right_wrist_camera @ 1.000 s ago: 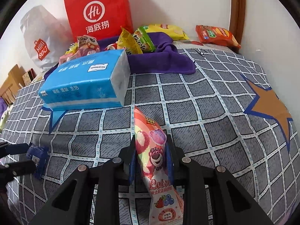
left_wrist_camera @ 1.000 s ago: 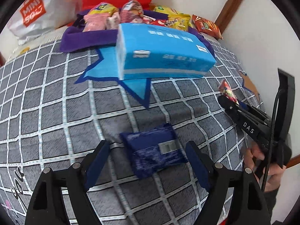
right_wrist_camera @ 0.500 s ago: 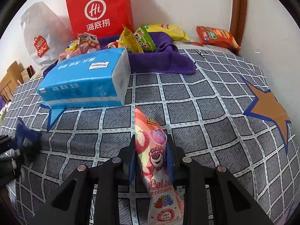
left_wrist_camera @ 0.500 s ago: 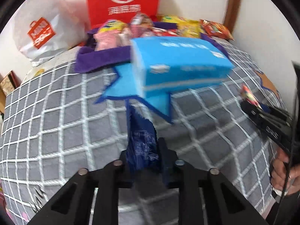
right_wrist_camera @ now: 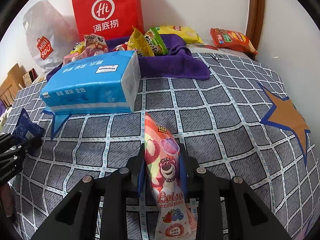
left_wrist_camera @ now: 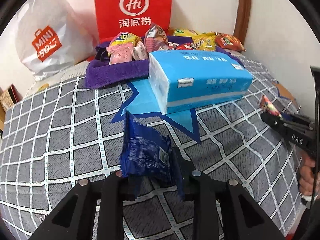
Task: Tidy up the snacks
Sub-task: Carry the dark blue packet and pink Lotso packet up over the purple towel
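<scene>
A dark blue snack packet (left_wrist_camera: pixel 144 150) stands on end between the jaws of my left gripper (left_wrist_camera: pixel 150 160), lifted just off the checked bedspread (left_wrist_camera: pixel 60 130). The pads still press on it while the jaws are opening slightly. My right gripper (right_wrist_camera: pixel 162 150) is shut on a pink Lotso snack packet (right_wrist_camera: pixel 166 170) that sticks forward over the bed, and its jaws are also opening a little. The right wrist view catches the left gripper (right_wrist_camera: pixel 18 148) with the blue packet (right_wrist_camera: pixel 24 128) at the left edge. A purple cloth (left_wrist_camera: pixel 116 72) at the back holds several snack bags.
A large blue tissue pack (left_wrist_camera: pixel 200 76) lies between the grippers and the purple cloth. A red paper bag (left_wrist_camera: pixel 133 8) and a white Miniso bag (left_wrist_camera: pixel 46 40) lean on the wall. An orange snack bag (right_wrist_camera: pixel 232 39) lies by the wooden post.
My left gripper has closed on the blue packet, which lay flat on the bed, and raised it on end. The right gripper with the pink packet has stayed put.
</scene>
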A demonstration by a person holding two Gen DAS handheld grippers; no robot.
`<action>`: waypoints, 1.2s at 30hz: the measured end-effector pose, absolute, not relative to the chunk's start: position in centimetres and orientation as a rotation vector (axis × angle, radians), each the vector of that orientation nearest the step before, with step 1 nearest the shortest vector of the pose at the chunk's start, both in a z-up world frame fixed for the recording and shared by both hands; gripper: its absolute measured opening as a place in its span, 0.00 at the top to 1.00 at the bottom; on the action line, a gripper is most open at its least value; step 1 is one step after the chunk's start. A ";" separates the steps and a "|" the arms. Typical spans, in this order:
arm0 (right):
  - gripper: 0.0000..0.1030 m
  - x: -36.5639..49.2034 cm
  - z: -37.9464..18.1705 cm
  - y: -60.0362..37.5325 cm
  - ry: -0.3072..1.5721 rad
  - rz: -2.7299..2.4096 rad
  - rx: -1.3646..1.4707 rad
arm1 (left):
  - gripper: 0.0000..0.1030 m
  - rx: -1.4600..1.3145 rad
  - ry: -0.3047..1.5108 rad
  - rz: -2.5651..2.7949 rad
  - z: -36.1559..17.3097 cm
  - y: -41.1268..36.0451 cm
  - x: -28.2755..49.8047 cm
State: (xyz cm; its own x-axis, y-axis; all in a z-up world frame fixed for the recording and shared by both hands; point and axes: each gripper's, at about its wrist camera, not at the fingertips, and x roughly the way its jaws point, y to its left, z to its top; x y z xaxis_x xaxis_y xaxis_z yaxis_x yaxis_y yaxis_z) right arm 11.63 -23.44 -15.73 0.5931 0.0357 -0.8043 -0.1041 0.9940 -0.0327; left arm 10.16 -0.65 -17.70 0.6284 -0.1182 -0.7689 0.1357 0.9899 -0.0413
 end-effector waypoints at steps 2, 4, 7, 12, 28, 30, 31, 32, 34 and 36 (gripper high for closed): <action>0.71 11.6 -15.7 -23.4 0.933 0.081 -0.080 | 0.86 -0.002 0.885 -0.142 -17.7 0.0 10.4; 0.71 11.6 -15.7 -23.4 0.933 0.080 -0.080 | 0.86 -0.026 0.893 -0.154 -17.6 0.3 10.4; 0.71 11.6 -15.7 -23.4 0.933 0.081 -0.078 | 0.87 -0.046 0.897 -0.162 -17.4 0.4 10.4; 0.71 11.6 -15.7 -23.7 0.932 0.093 -0.055 | 0.87 -0.069 0.893 -0.168 -16.4 0.6 10.2; 0.79 11.8 -11.5 -22.9 0.931 0.178 0.018 | 0.87 -0.120 0.899 -0.166 -12.1 1.4 11.4; 0.79 12.1 -10.6 -22.6 0.926 0.176 0.013 | 0.87 -0.123 0.896 -0.165 -11.5 1.4 11.7; 0.79 12.2 -10.2 -22.4 0.922 0.175 0.011 | 0.87 -0.124 0.894 -0.163 -11.3 1.4 11.9; 0.79 12.4 -9.8 -22.3 0.916 0.176 0.010 | 0.87 -0.125 0.888 -0.165 -10.9 1.3 12.1; 0.79 12.8 -8.8 -22.0 0.906 0.175 0.003 | 0.87 -0.122 0.879 -0.169 -10.3 1.1 12.3; 0.79 13.1 -8.0 -21.7 0.898 0.173 -0.003 | 0.87 -0.126 0.877 -0.175 -9.7 1.0 12.7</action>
